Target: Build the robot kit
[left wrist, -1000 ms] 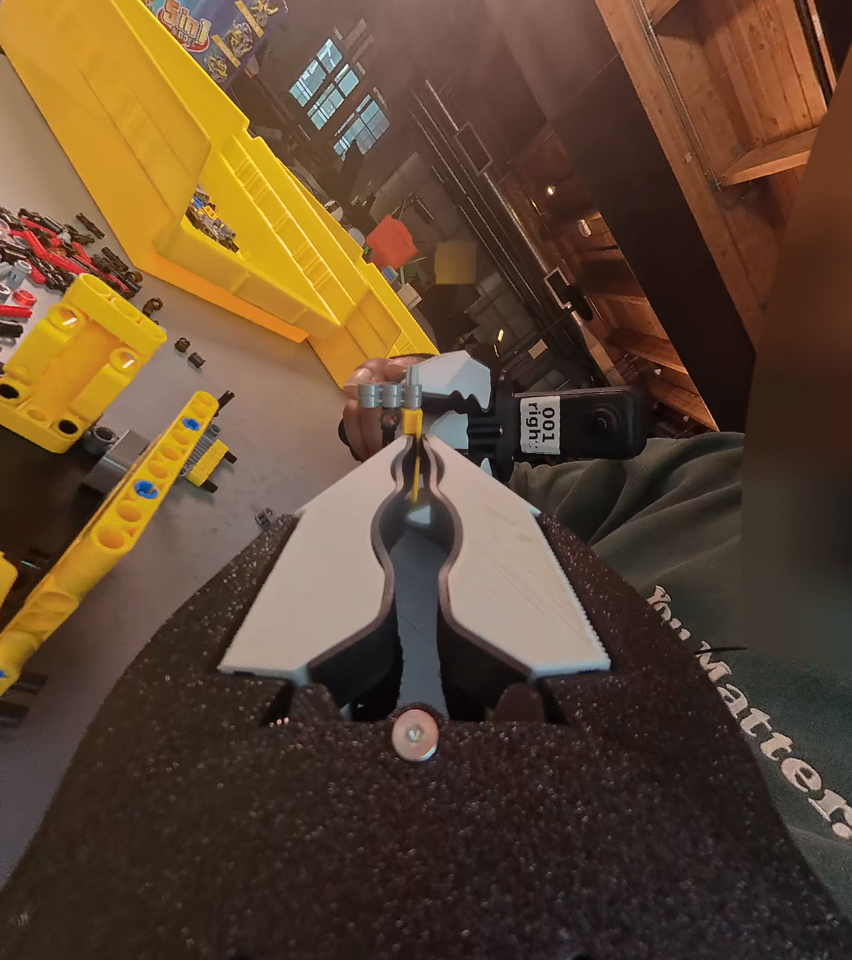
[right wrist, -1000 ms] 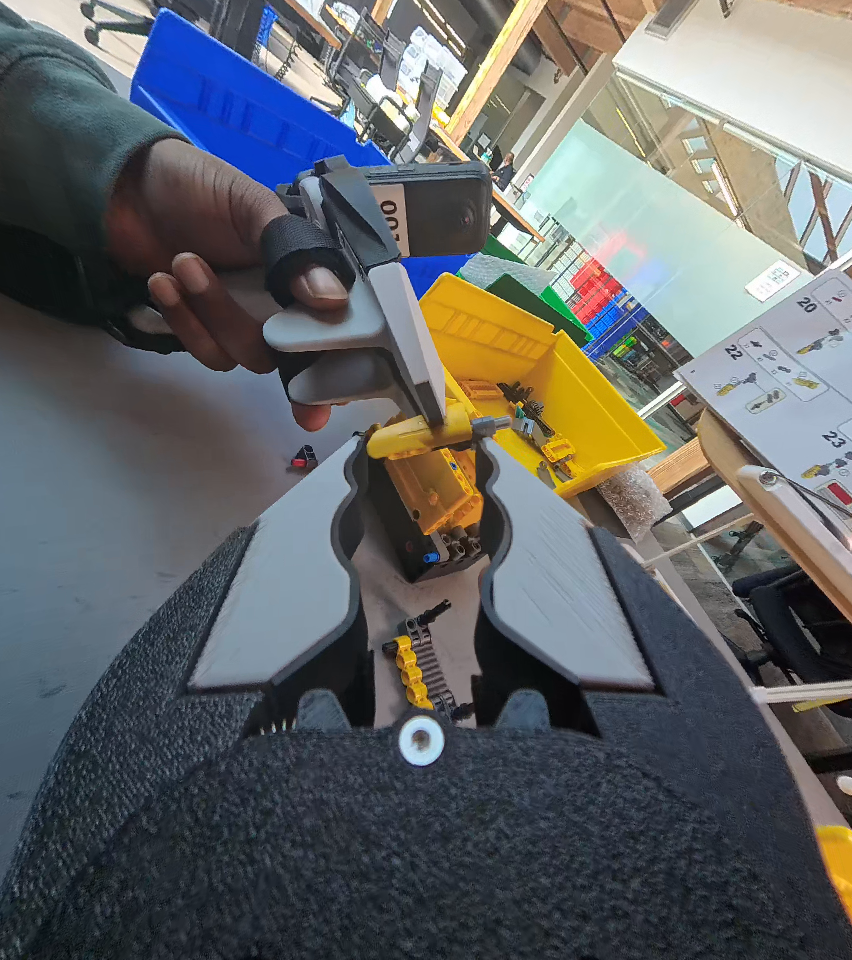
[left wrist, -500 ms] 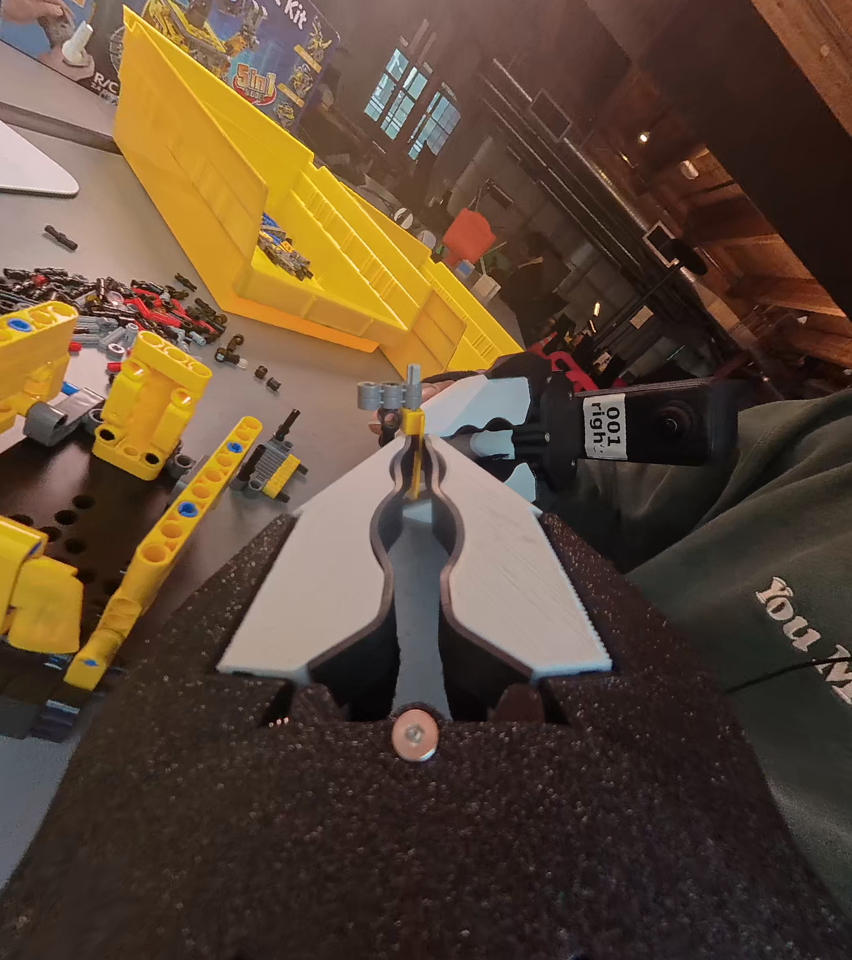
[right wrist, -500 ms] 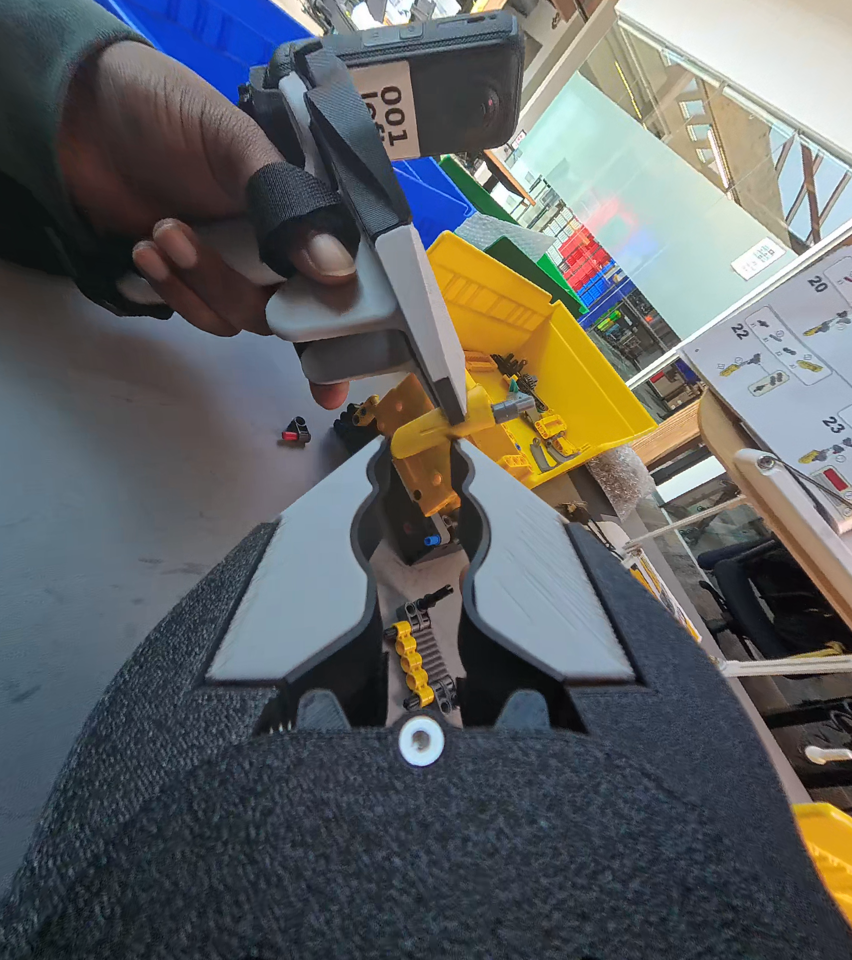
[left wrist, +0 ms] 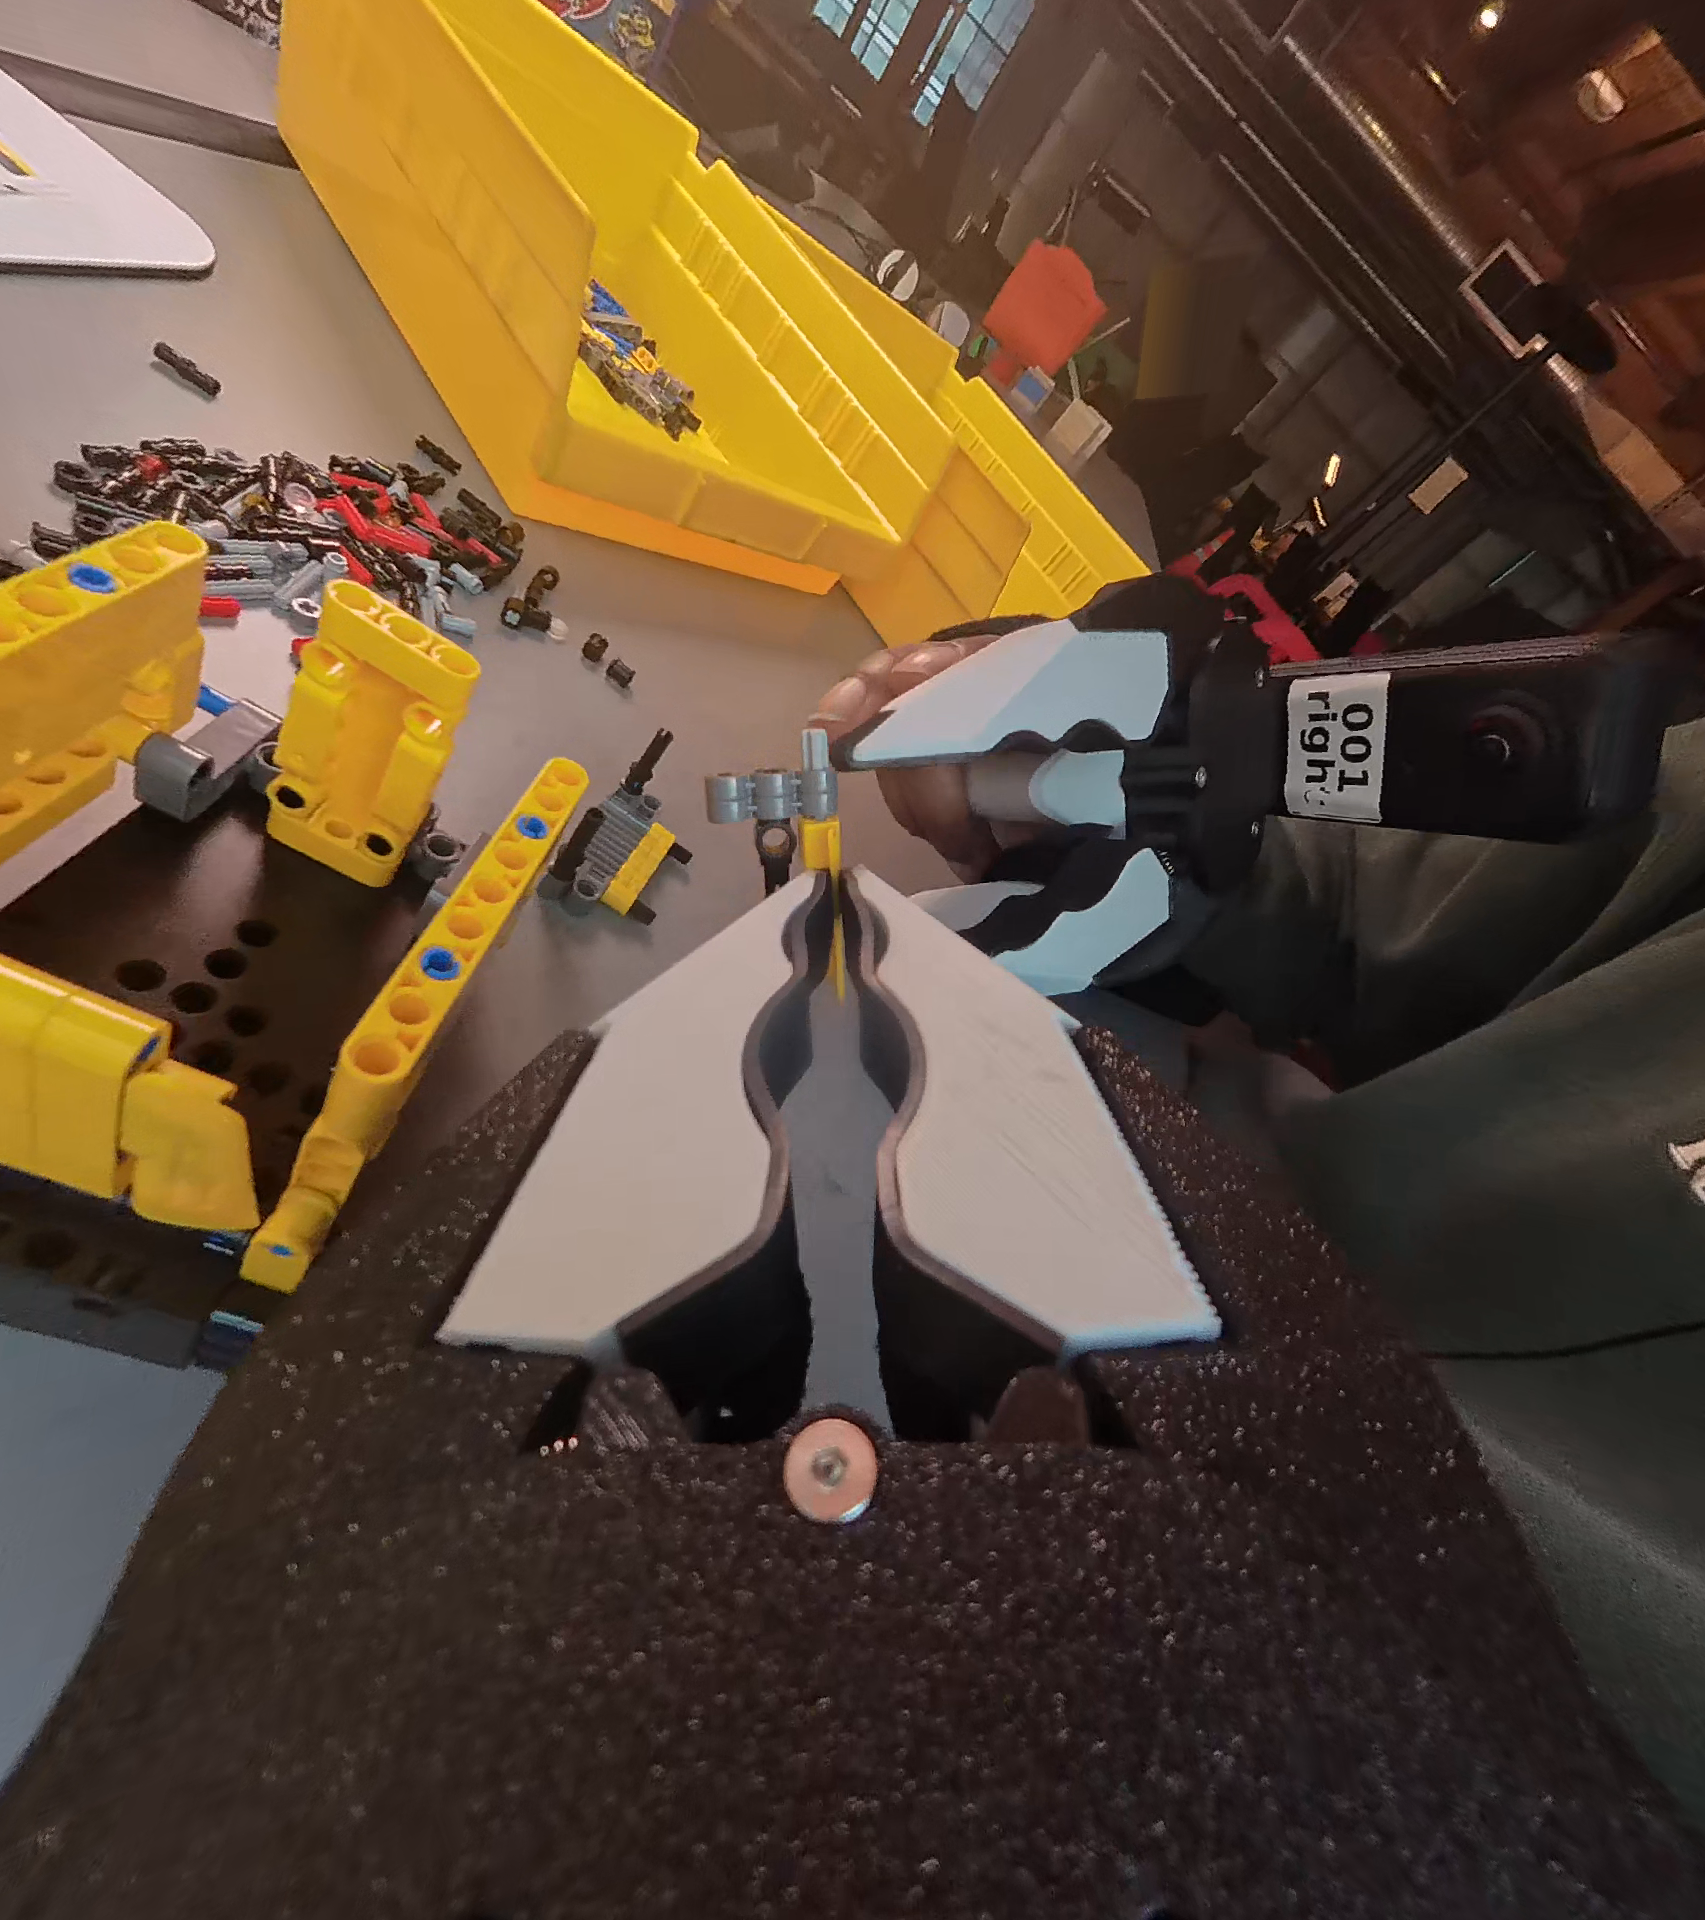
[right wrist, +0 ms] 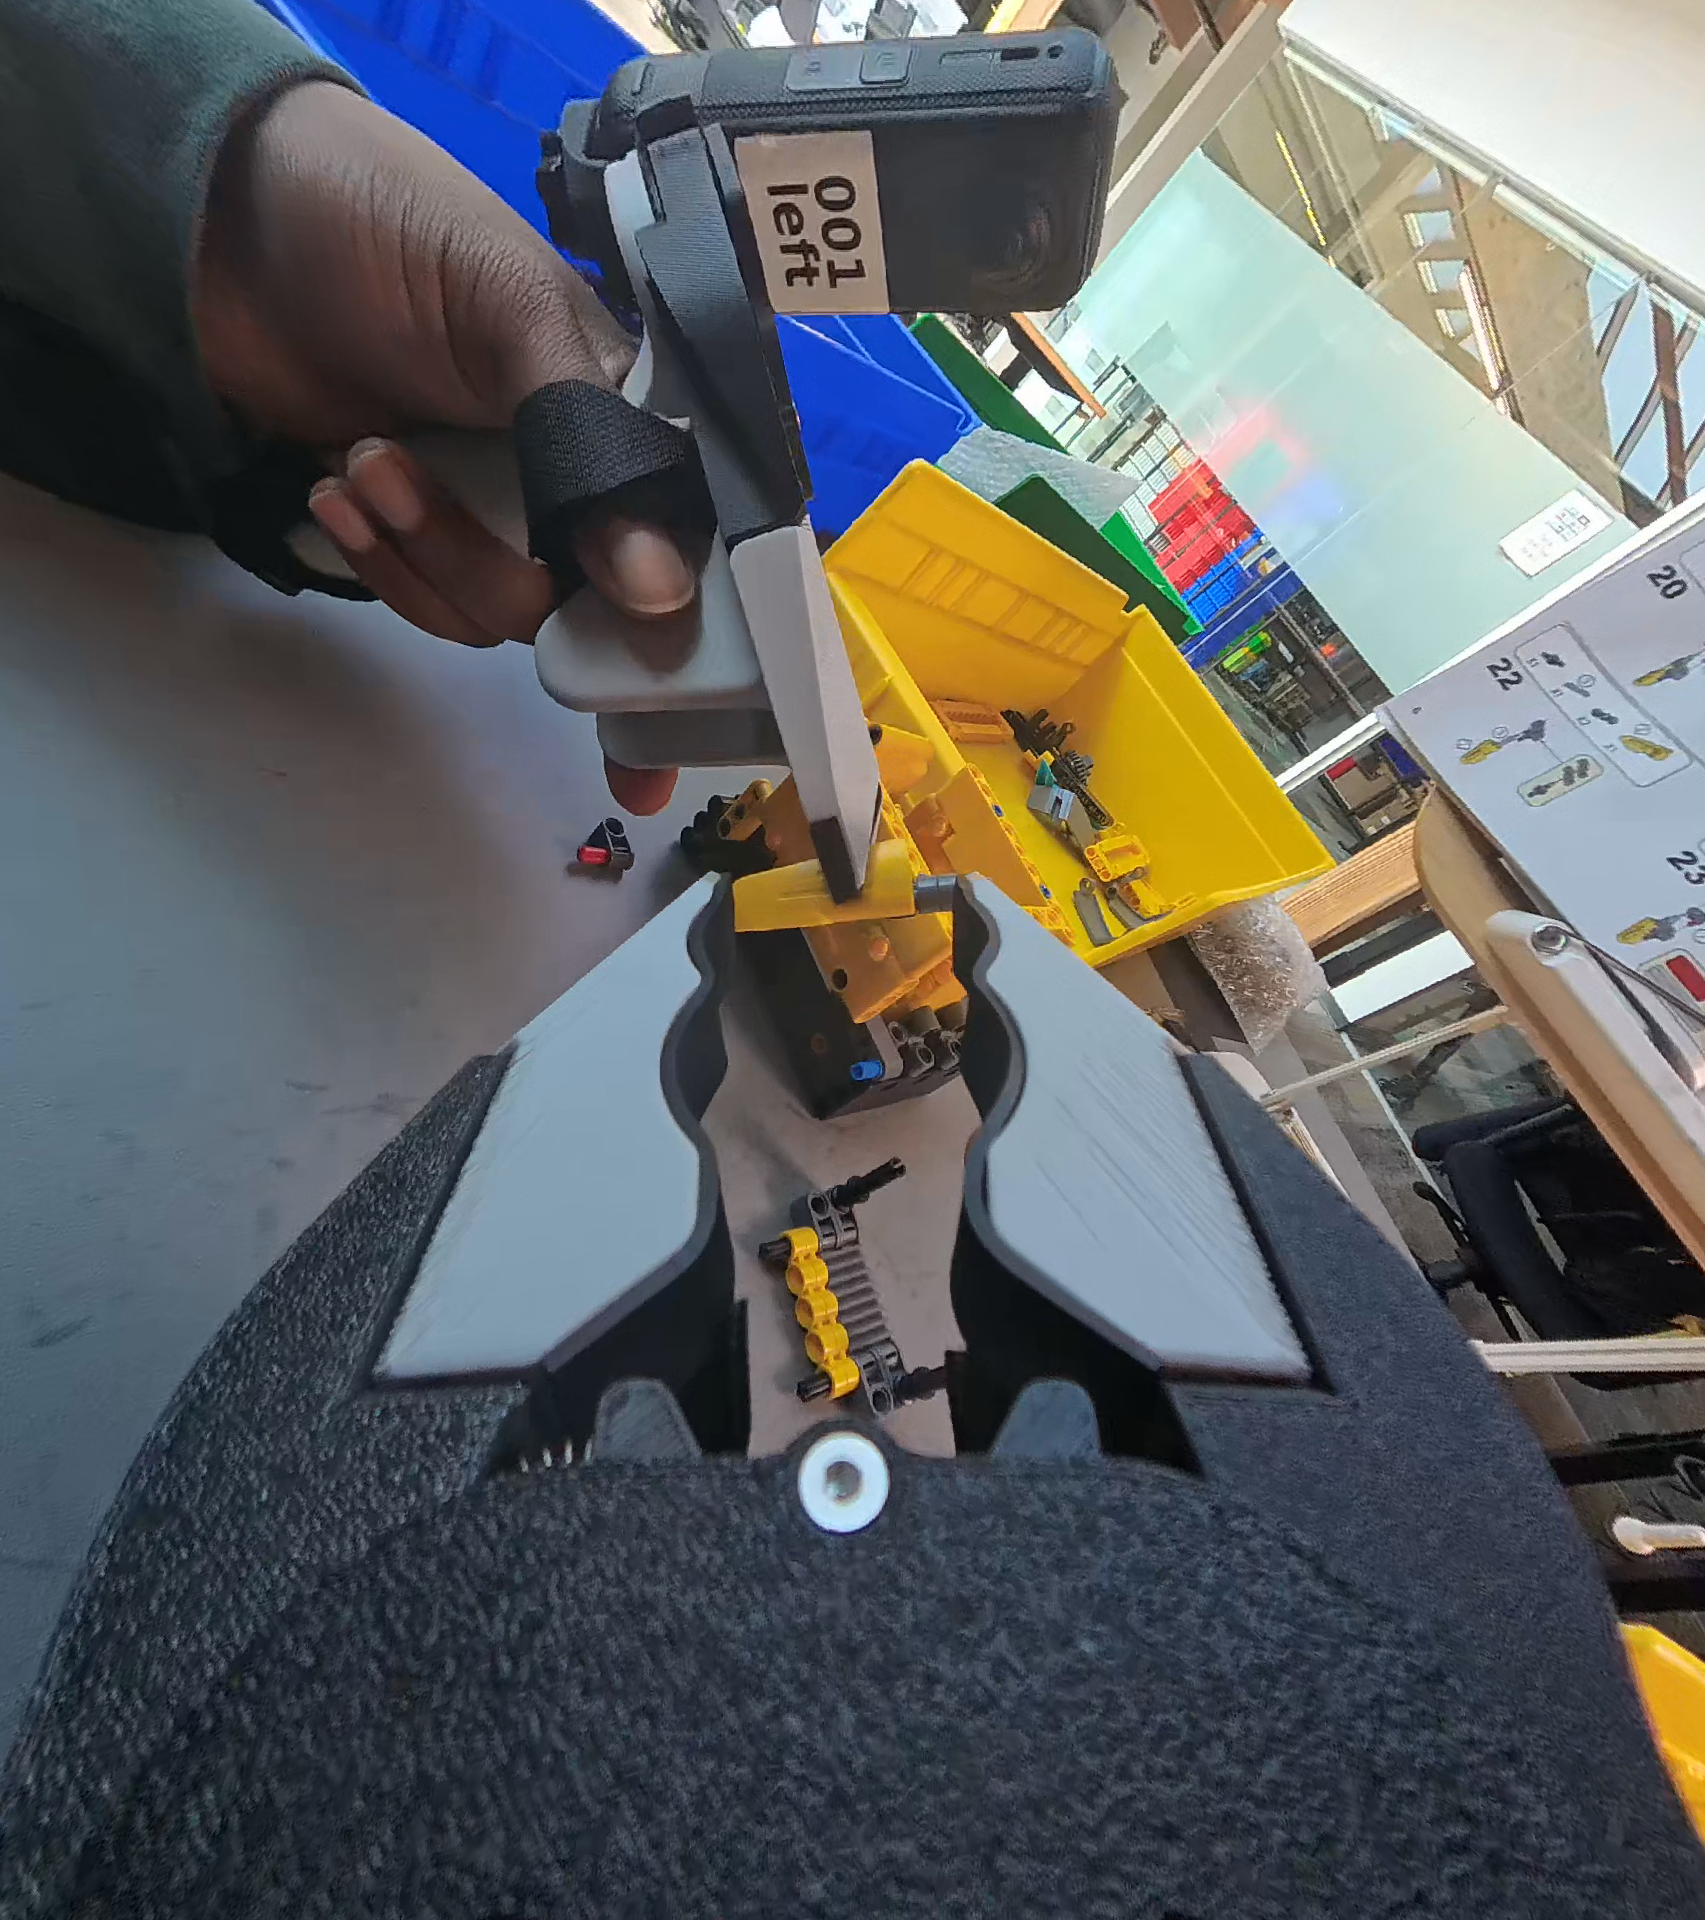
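Note:
My left gripper (left wrist: 832, 883) is shut on a thin yellow piece (left wrist: 824, 844) that carries a grey connector (left wrist: 765, 795) on top. It holds the piece above the grey table. In the right wrist view the left gripper (right wrist: 843, 873) comes down from above, pinching the yellow piece (right wrist: 786, 899), with a grey pin (right wrist: 934, 889) sticking out of its end. My right gripper (right wrist: 843, 894) is open, with its fingertips on either side of that piece. One right fingertip is at the grey pin. The right gripper also shows in the left wrist view (left wrist: 889, 821), held by a hand.
A yellow model (left wrist: 48, 665) on a black holed plate (left wrist: 204, 966) stands at the left, with a long yellow beam (left wrist: 453, 966) beside it. A small yellow-grey subassembly (right wrist: 832, 1299), a pile of small parts (left wrist: 287, 520), yellow bins (left wrist: 474, 187) and an instruction booklet (right wrist: 1658, 727) surround it. My left and right fingertips are right by each other.
My left gripper has tilted down toward the table, still holding the yellow piece. My right gripper has closed in on it, and its fingertips now flank the piece.

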Demonstrator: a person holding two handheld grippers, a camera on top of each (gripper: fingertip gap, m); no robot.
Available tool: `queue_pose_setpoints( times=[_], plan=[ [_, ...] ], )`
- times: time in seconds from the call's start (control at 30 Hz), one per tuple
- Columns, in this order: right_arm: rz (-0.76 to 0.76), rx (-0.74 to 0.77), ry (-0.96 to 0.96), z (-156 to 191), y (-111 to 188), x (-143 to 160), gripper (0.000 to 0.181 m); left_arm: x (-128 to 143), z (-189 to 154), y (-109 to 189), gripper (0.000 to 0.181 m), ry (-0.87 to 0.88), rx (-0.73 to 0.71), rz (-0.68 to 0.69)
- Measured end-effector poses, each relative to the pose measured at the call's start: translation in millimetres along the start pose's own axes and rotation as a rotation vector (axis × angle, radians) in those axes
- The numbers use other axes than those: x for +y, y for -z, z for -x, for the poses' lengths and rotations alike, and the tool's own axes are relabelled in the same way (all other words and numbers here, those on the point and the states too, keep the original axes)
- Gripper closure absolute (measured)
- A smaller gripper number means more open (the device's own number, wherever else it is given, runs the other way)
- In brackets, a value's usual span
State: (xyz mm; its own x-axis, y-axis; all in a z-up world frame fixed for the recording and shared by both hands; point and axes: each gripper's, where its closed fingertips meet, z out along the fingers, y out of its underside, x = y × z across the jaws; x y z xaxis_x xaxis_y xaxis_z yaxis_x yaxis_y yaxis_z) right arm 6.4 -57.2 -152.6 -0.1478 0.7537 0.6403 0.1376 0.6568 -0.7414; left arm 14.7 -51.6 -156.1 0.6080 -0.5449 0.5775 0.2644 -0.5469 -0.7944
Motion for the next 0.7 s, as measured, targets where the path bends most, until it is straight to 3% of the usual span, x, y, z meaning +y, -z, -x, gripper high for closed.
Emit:
queue_pose_setpoints(
  times=[0.27, 0.53, 0.6, 0.7],
  plan=[
    [0.018, -0.015, -0.012, 2, -1, 4, 0.145, 6, 0, -1, 0.181, -0.032, -0.021, 0.039],
    [0.008, -0.05, -0.09, 8, -1, 4, 0.164, 16, -1, -8, 0.181, -0.038, -0.017, 0.073],
    [-0.004, -0.026, -0.035, 4, 1, 2, 0.164, 13, -3, -8, 0.181, -0.054, -0.017, 0.055],
    [-0.01, -0.071, -0.158, 1, 1, 1, 0.163, 9, -3, -7, 0.181, -0.087, -0.029, 0.053]
  ],
)
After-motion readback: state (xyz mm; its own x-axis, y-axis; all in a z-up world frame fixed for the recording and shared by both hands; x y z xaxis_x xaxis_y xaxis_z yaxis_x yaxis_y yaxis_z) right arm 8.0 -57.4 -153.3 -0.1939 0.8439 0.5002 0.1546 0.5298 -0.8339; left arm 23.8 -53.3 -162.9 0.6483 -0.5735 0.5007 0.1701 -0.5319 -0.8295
